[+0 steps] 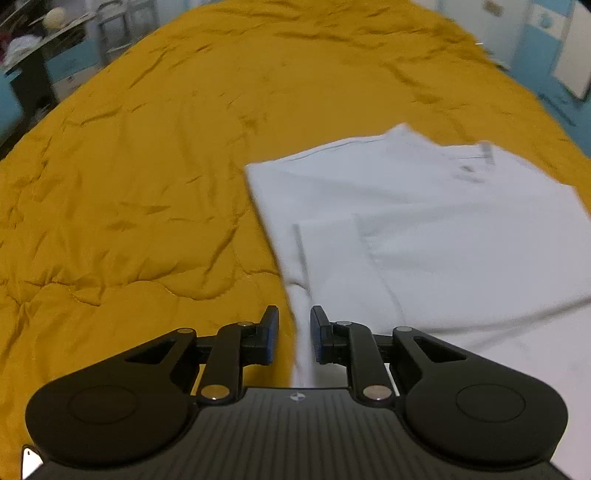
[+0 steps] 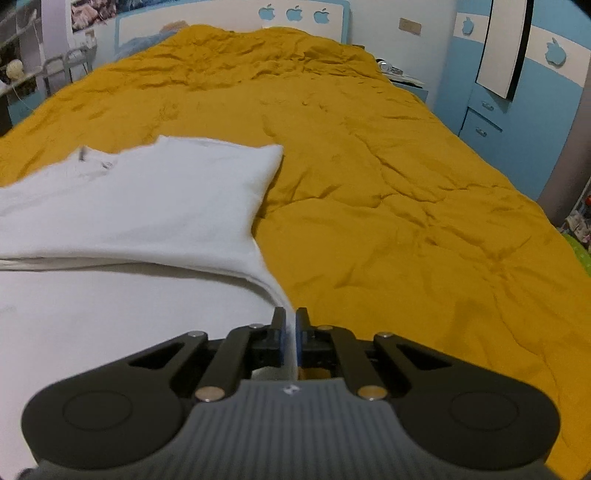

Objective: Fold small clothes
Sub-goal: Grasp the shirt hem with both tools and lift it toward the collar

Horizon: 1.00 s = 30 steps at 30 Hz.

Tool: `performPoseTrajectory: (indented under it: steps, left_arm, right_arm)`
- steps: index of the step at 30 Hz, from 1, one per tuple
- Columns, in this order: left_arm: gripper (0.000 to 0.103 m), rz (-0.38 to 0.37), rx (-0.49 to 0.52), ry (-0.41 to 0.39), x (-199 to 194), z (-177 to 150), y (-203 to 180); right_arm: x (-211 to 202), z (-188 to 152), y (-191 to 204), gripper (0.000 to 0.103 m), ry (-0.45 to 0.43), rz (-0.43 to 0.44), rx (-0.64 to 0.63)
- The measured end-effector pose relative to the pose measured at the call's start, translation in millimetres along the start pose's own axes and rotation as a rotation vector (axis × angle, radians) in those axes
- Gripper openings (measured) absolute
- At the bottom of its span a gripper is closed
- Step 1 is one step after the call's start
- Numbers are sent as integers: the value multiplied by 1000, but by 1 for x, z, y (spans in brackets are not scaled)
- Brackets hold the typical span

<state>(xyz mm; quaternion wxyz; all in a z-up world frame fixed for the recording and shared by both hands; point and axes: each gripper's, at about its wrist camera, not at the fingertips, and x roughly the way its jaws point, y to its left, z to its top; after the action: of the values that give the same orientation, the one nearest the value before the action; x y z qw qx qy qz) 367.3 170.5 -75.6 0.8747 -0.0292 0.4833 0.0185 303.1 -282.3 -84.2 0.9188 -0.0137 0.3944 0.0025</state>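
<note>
Nearest in the right wrist view, the right tool (image 2: 290, 334) is clenched on the near right edge of the white shirt (image 2: 140, 199), the cloth pinched between its blue pads and rising toward them in a taut ridge. In the left wrist view, the left tool (image 1: 294, 334) stands slightly parted: the shirt's near left edge runs up between the fingers, but the pads do not appear to press it, so it looks released or only loosely placed there.

The shirt lies on the mustard-yellow bedspread (image 2: 388, 192), toward the near end of the bed. The job looks partly done: both sides, with a sleeve showing in the left view, are already turned inward, giving a narrow rectangle. What seems left is bringing the near hem up over the collar end, and that fold looks just begun on the right side only.

The fabric is plain, pale, thin and soft, mostly smooth, with a small label at the far neckline. Beyond it the bedspread stretches wrinkled toward the headboard (image 2: 229, 18).
</note>
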Motion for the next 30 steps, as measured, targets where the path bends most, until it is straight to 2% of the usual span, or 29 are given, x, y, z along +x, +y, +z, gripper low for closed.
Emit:
performPoseTrajectory:
  steps: [5,8,10,11,13,19,22,25,26,30]
  left_arm:
    - [21,-59,90,-47,-49,-15,-15]
    - [30,-109,159,-73,-78,-28,-27]
    - [35,-139,197,-80,-94,-40,-33]
    - [37,-152,223,-86,-103,-49,-35]
    - [39,-166,276,-89,-115,-65,-39]
    - [42,-194,520,-7,-132,-129,-64]
    - [51,-158,564,37,-134,-159,-67]
    - [53,-147,582,73,-137,-184,-65]
    - [53,-142,598,84,-138,-189,-66]
    - [59,-139,708,112,-144,-215,-78]
  right_arm:
    - [-46,5,2,0,-39,46,-61]
    - [-76,6,5,2,-61,91,-98]
    - [-94,5,6,10,-56,133,-117]
    - [-103,2,7,19,-55,150,-129]
    - [-121,-6,11,23,-56,188,-168]
    - [-156,-50,36,33,20,305,-330]
    - [-163,-77,43,40,83,301,-386]
    - [-167,-101,37,42,143,297,-380]
    - [-168,-107,36,47,156,293,-385]
    - [-175,-129,36,54,184,280,-473]
